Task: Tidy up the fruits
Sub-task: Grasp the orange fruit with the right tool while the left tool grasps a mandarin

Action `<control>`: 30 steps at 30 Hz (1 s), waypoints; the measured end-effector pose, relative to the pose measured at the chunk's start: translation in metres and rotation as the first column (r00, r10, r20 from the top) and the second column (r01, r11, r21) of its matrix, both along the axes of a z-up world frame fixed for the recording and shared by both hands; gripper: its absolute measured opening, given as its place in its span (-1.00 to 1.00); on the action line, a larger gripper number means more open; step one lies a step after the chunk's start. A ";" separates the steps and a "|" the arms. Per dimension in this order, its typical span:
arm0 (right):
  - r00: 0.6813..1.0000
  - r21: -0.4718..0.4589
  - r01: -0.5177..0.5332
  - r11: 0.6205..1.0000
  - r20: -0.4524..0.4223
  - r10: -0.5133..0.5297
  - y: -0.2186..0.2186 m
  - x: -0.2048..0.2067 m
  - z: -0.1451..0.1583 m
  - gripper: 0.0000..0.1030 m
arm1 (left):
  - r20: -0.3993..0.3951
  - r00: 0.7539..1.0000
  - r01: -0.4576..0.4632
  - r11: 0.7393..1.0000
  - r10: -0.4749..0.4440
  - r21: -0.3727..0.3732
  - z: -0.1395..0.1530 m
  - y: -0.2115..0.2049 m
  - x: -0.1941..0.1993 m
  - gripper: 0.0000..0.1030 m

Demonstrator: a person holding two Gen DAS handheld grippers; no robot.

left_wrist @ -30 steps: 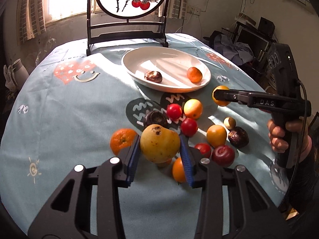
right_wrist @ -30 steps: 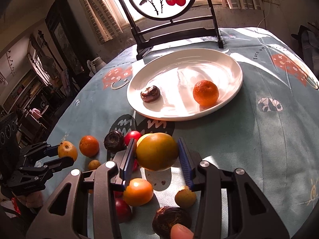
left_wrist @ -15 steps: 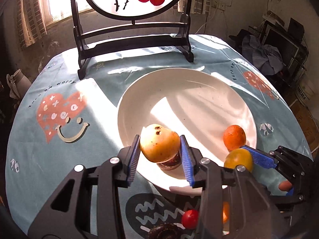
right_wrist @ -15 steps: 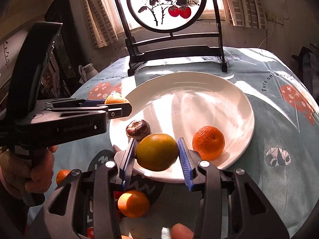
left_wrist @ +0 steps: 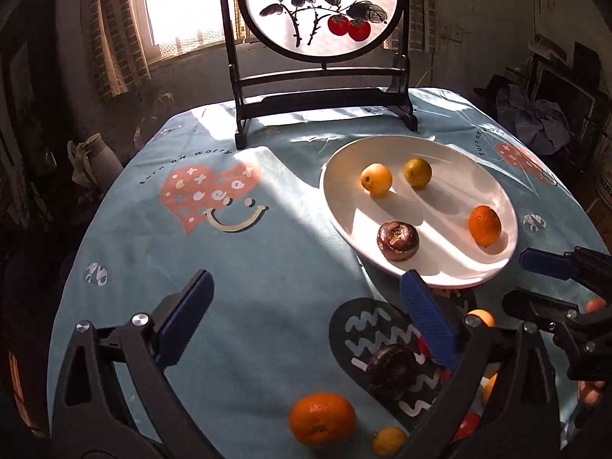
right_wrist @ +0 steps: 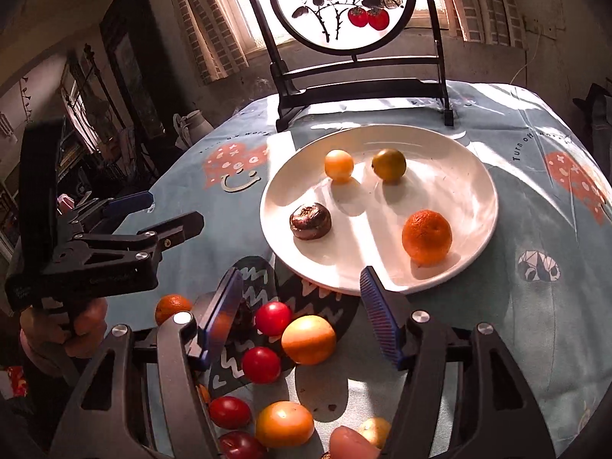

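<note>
The white plate (left_wrist: 459,153) (right_wrist: 440,191) holds a yellow fruit (left_wrist: 376,179) (right_wrist: 339,165), a greenish-yellow fruit (left_wrist: 418,172) (right_wrist: 389,164), a mandarin (left_wrist: 485,225) (right_wrist: 426,241) and a brown fruit (left_wrist: 397,240) (right_wrist: 310,220). My left gripper (left_wrist: 304,281) (right_wrist: 172,210) hovers left of the plate, its jaws opening wide with nothing between them. My right gripper (right_wrist: 300,275) (left_wrist: 518,281) sits just before the plate's near rim, jaws opening and holding nothing. Several loose fruits lie below it, among them a red fruit (right_wrist: 273,318) and an orange fruit (right_wrist: 308,339).
A dark wooden stand (left_wrist: 325,91) (right_wrist: 363,88) with a round painted panel rises behind the plate. A mandarin (left_wrist: 322,419), a dark fruit (left_wrist: 390,369) and a small yellow fruit (left_wrist: 389,441) lie near the front edge. A hand (right_wrist: 61,332) grips the left tool.
Both grippers have let go of their fruit and drawn back toward me. The yellow and greenish-yellow fruits now lie on the plate's far side. Both pairs of jaws stand wider.
</note>
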State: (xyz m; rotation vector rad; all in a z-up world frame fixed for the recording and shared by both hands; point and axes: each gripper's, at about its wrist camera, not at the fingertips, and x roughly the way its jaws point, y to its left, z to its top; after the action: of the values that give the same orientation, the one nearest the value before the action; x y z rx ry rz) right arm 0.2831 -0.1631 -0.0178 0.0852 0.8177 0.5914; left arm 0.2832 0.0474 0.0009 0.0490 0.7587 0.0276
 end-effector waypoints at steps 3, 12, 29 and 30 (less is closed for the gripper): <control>0.999 -0.049 0.011 0.999 -0.046 -0.013 0.006 -0.006 -0.013 0.25 | -0.033 0.993 -0.116 0.992 0.118 0.043 -0.018 0.019 -0.008 0.95; 0.996 -0.111 -0.011 0.994 -0.090 0.001 0.016 -0.006 -0.035 0.19 | -0.008 0.990 -0.144 0.990 0.144 0.016 -0.013 0.030 -0.018 0.96; 0.991 -0.108 -0.017 0.994 -0.132 0.003 0.015 0.002 -0.048 -0.06 | -0.010 0.994 -0.110 0.994 0.110 0.024 -0.015 0.023 -0.024 0.96; 0.991 -0.108 -0.016 0.994 -0.134 0.002 0.015 0.002 -0.049 -0.11 | -0.010 0.994 -0.110 0.994 0.110 0.021 -0.015 0.024 -0.025 0.95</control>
State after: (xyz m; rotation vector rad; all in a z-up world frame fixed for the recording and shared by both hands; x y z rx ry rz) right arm 0.2855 -0.1480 -0.0668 0.0210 0.9795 0.5527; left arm 0.2584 0.0710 -0.0137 0.0269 0.7714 0.1402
